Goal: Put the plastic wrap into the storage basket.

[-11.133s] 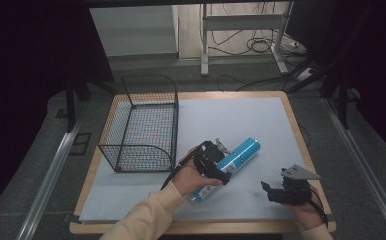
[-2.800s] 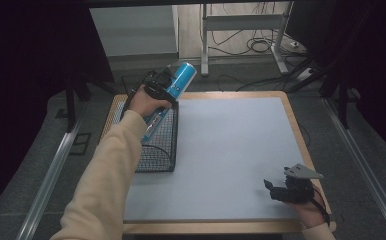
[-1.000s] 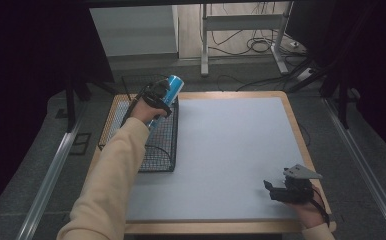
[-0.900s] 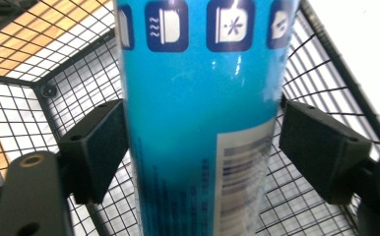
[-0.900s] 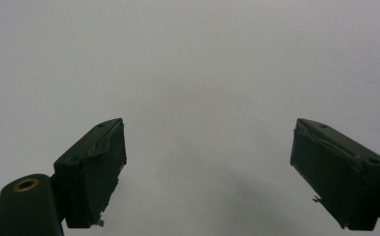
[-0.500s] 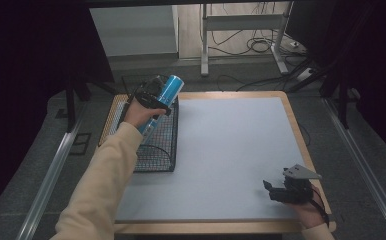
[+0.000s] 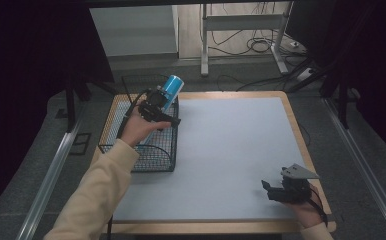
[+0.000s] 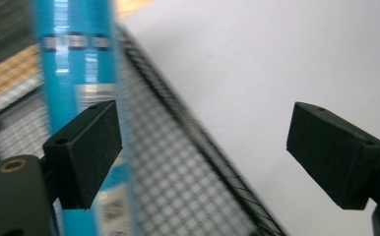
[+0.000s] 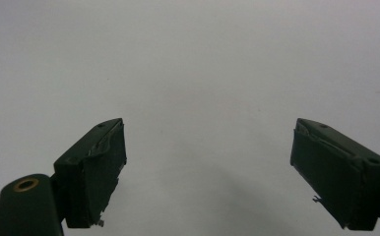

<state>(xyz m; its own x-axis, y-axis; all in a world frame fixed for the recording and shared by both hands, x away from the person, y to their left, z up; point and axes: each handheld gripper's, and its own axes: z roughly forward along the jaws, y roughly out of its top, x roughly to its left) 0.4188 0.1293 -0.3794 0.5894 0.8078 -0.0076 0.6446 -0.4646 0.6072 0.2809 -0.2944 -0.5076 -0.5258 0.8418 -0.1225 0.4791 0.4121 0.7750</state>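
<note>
A blue can stands tilted in the black wire basket at the table's left, its top poking above the far rim. My left gripper hovers over the basket's right side, just in front of the can. Its jaws have just been opening wide and then eased in a little. In the left gripper view the can lies beyond the left pad, and between the pads of this gripper I see only mesh and table. My right gripper rests open over the table's near right corner.
The basket's rim runs diagonally under my left jaws. A grey mat covers the wooden table between basket and right gripper. Desk legs and cables lie on the floor beyond the far edge.
My left gripper has let go of the blue can and drawn back and to the right of it. The can stays leaning in the basket. The right gripper has not moved.
</note>
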